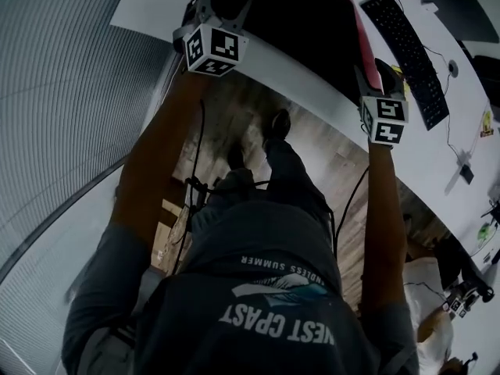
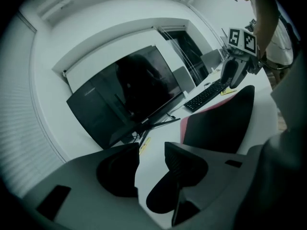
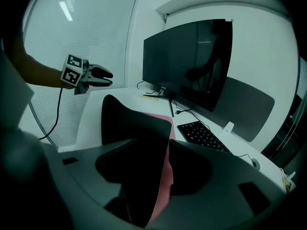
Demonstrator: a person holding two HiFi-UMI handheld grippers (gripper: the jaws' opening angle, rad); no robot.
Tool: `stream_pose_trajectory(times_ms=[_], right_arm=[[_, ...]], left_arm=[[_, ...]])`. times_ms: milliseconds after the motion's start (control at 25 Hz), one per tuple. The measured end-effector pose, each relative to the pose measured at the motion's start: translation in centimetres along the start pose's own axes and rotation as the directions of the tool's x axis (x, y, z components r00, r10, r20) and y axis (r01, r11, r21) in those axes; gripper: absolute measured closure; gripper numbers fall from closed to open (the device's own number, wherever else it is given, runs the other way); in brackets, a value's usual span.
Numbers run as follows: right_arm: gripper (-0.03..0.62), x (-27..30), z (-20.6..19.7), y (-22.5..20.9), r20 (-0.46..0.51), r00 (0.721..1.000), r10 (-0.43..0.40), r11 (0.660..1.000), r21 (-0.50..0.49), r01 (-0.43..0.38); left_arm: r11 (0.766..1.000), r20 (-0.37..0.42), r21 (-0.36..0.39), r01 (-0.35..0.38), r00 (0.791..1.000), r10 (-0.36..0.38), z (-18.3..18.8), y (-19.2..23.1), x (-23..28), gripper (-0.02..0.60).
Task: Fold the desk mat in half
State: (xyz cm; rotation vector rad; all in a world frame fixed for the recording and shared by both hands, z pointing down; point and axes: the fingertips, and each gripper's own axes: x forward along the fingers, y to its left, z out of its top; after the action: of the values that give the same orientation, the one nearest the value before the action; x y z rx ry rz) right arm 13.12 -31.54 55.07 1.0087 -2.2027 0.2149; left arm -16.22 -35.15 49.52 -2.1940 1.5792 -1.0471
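Right tool [image 3: 169, 145] is clamped on the near edge of the desk mat [image 1: 308, 30], lifting that end off the table [image 1: 293, 73] with the pink underside showing. Left tool [image 2: 152, 151] hovers with its jaws apart and empty. The mat's long side runs between the two tools, and its free near corner lies just to the left tool's right. That corner looks like the next grab.

Before the monitor [image 3: 192, 66], the lifted desk mat [image 3: 134, 128] rises like a wall across the desk [image 3: 93, 111]. Its edge is caught between the jaws of the right hand-held gripper [image 3: 163, 147]. Left of the monitor's foot the desk lies bare, with the empty left hand-held gripper [image 3: 108, 78] above it. Right of the foot the keyboard [image 3: 201, 135] bars the way. A cable [image 3: 142, 86] and a small yellow thing [image 3: 151, 96] lie by the foot.
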Motion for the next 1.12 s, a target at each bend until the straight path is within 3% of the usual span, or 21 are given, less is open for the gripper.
stream_pose_trajectory(times_ms=[160,280,360,520,800,1120], right_arm=[[0.443,-2.7,3.2,1.0,0.074,0.997,-0.015,0.999,0.033,0.013],[0.536,-4.9,5.6,2.4,0.131,0.991,-0.008,0.999,0.053,0.002],[0.557,-6.4,7.2,3.7,0.164,0.986,0.004,0.998,0.057,-0.013],[0.568,-9.4,9.8,6.6,0.211,0.977,0.035,0.999,0.019,-0.04],[0.568,-14.6,13.9,10.8,0.271,0.961,0.047,0.998,-0.052,-0.035],[0.568,-21.0,17.9,15.8,0.346,0.935,0.071,0.996,-0.066,-0.052]], left_arm=[[0.999,0.054,-0.013,-0.029,0.998,0.03,1.1,2.1,-4.0,0.418],[0.999,0.095,-0.018,-0.035,0.995,0.036,1.9,3.5,-7.5,0.453],[0.999,0.121,-0.011,-0.037,0.992,0.038,2.5,4.4,-9.9,0.479],[0.999,0.167,-0.011,-0.037,0.985,0.038,3.2,6.1,-15.0,0.529],[0.999,0.228,-0.04,-0.029,0.973,0.037,4.2,8.4,-23.2,0.554],[0.993,0.316,-0.105,0.058,0.949,-0.022,6.0,9.1,-31.4,0.558]])
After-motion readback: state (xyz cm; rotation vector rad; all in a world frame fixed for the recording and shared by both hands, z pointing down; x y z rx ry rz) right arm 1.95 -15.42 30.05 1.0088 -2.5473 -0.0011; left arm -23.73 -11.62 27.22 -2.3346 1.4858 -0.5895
